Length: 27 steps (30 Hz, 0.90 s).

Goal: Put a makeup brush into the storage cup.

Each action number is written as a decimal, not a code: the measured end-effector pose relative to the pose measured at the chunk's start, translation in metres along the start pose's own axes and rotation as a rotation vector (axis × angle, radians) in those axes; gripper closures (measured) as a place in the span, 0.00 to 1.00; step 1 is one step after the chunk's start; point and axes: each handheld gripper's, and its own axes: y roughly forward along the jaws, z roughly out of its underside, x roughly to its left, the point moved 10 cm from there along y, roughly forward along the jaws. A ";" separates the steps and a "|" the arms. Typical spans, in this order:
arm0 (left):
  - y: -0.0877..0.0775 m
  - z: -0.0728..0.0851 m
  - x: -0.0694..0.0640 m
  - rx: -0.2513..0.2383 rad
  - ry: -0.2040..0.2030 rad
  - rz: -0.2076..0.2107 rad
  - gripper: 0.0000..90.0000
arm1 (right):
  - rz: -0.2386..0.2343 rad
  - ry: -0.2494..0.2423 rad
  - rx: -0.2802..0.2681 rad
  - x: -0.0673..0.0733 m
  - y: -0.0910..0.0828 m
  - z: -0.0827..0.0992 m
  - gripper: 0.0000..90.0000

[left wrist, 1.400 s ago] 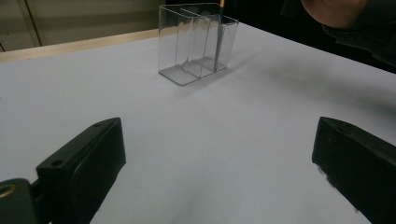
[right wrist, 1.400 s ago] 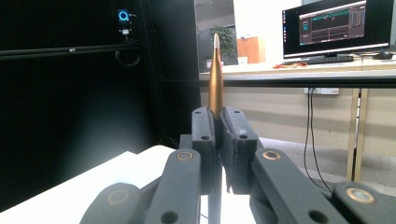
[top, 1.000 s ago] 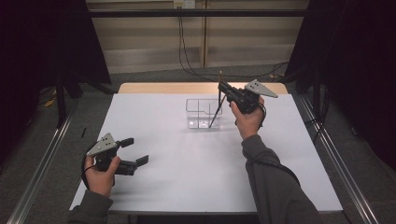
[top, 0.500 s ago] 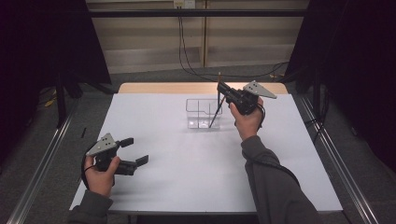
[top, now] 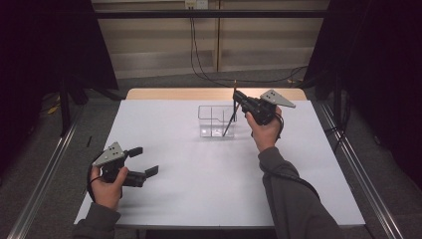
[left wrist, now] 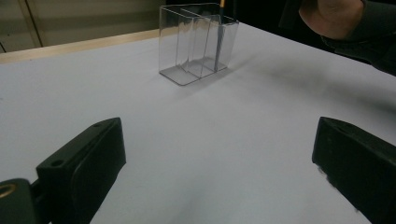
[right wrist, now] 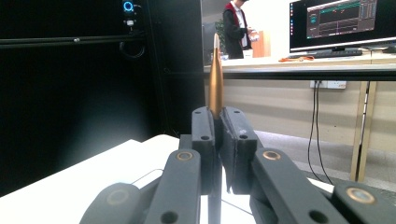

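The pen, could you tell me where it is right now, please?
The pen is clamped in the right gripper, its lower end inside the clear box at the table's far middle.

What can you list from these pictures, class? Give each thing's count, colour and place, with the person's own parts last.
Table: one, white top, centre.
Clear organiser: one, transparent with compartments, far middle of the table.
Pen: one, dark shaft with a gold end, leaning in the organiser's right compartment, clamped by the right gripper.
Left gripper: one, black, near left, jaws wide apart.
Right gripper: one, black, above the organiser.
Hands: left, right.
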 end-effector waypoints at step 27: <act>-0.001 0.000 0.001 0.001 0.007 -0.004 0.03 | -0.013 -0.013 0.016 0.004 -0.002 0.010 0.93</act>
